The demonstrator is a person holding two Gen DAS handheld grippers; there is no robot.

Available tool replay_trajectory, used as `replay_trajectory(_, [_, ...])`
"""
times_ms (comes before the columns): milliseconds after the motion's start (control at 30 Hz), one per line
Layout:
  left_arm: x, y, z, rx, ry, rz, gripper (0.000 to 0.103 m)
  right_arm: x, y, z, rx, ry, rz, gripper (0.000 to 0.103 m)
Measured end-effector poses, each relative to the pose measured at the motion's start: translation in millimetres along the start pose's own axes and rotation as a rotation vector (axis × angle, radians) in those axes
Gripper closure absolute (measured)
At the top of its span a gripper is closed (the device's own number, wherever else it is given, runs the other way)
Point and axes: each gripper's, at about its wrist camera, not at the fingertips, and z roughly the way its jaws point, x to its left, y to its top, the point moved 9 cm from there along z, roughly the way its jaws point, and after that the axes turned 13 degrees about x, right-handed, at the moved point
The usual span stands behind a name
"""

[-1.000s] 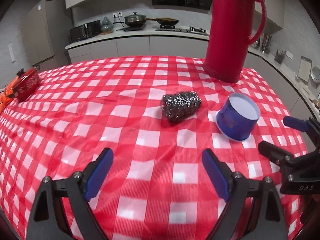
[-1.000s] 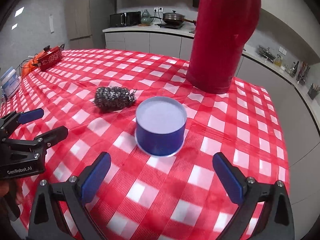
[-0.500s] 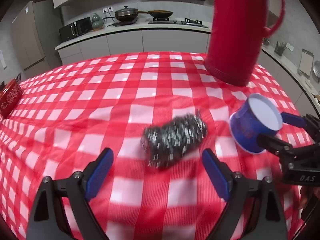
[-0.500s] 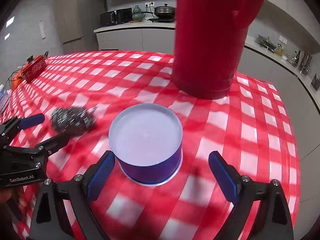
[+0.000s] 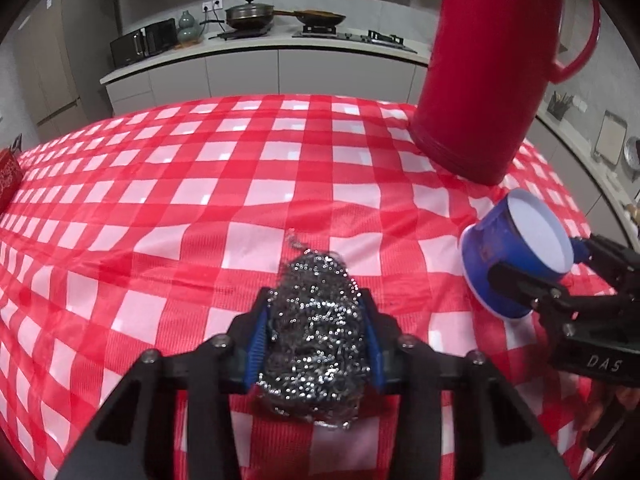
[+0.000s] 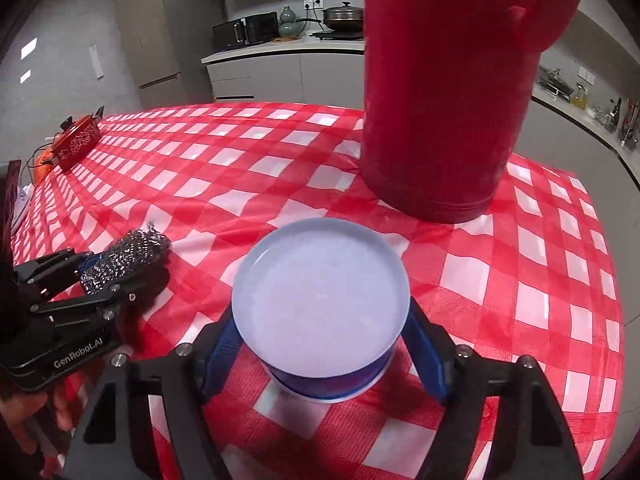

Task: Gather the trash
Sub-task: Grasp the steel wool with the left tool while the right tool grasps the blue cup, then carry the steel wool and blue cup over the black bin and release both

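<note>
A silver steel-wool scourer (image 5: 316, 336) lies on the red checked tablecloth (image 5: 240, 184). My left gripper (image 5: 316, 340) is shut on it, blue pads pressing both sides; it also shows in the right wrist view (image 6: 120, 264). An upside-down blue paper cup (image 6: 320, 300) with a white bottom sits between the fingers of my right gripper (image 6: 324, 344), whose pads touch its sides. The same cup (image 5: 516, 248) appears at the right of the left wrist view, held in the right gripper's fingers (image 5: 520, 284).
A tall red thermos (image 6: 444, 92) stands just behind the cup, also in the left wrist view (image 5: 488, 68). A small red pot (image 6: 76, 142) sits at the table's far left. The table edge runs close on the right. Kitchen counters lie beyond.
Both grippers moved forward and closed. The left one took hold of the scourer; the right one closed on the cup.
</note>
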Motion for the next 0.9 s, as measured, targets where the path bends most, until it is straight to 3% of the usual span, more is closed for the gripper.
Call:
replay_trajectory(433, [-18.1, -29.0, -42.0, -0.053, 0.008, 0.026, 0.062, -2.1, -30.3, -52.4, -0.057, -0.023, 0.025, 0.026])
replay_trajectory(900, [-68.7, -81.9, -95.3, -0.108, -0.055, 0.120, 0.062, -9.8, -119.7, -134.8, -0.126, -0.098, 0.129, 0.026])
